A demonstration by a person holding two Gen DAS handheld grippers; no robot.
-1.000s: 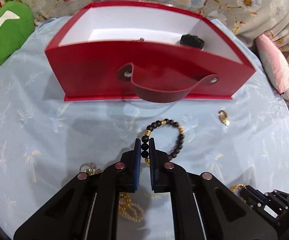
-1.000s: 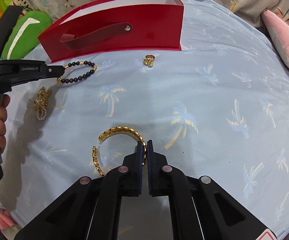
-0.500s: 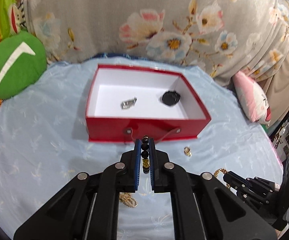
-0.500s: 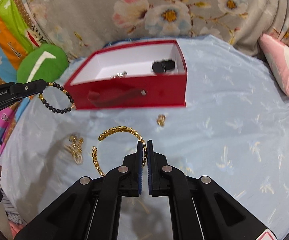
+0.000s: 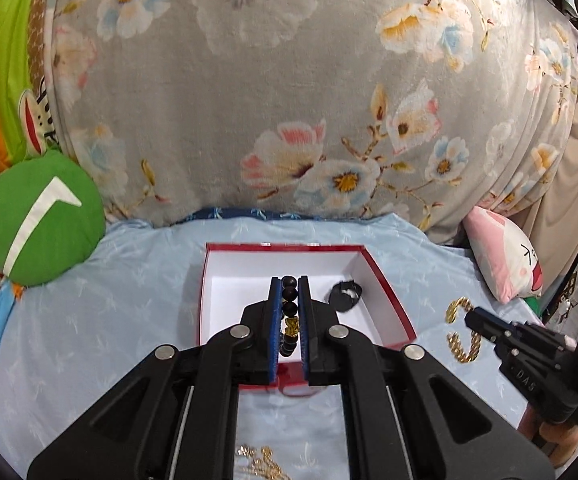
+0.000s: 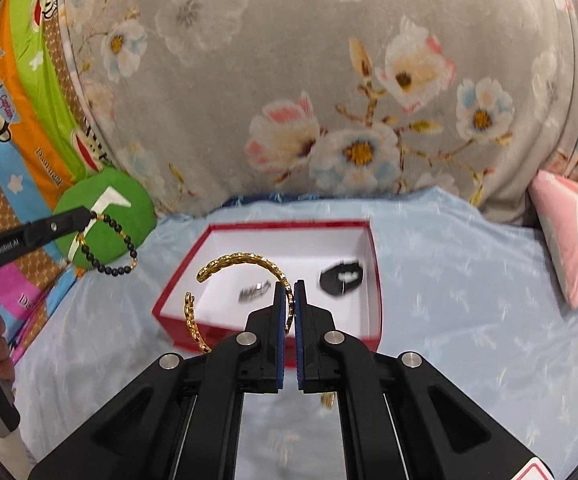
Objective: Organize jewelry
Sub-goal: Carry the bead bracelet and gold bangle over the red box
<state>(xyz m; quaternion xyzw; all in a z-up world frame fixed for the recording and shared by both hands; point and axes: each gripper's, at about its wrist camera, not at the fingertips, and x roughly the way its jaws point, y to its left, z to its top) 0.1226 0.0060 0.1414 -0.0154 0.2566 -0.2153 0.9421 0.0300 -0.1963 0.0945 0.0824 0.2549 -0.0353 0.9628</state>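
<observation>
Covering the bed [image 5: 89, 320], pale blue palm-print sheet.

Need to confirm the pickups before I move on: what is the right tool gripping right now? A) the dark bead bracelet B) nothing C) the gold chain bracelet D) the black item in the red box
C: the right tool is shut on the gold chain bracelet, held above the cloth; the dark bead bracelet hangs from the left tool.

Open red cardboard box [image 6: 373, 280] sits mid-bed on the pale blue palm-print bedsheet [image 6: 469, 300], round green cushion [image 6: 129, 216] behind-left, pink plush pillow [image 6: 569, 240] right. Inside: small silver trinket [image 6: 253, 291] centre, black band [image 6: 341, 277] to its right.
</observation>
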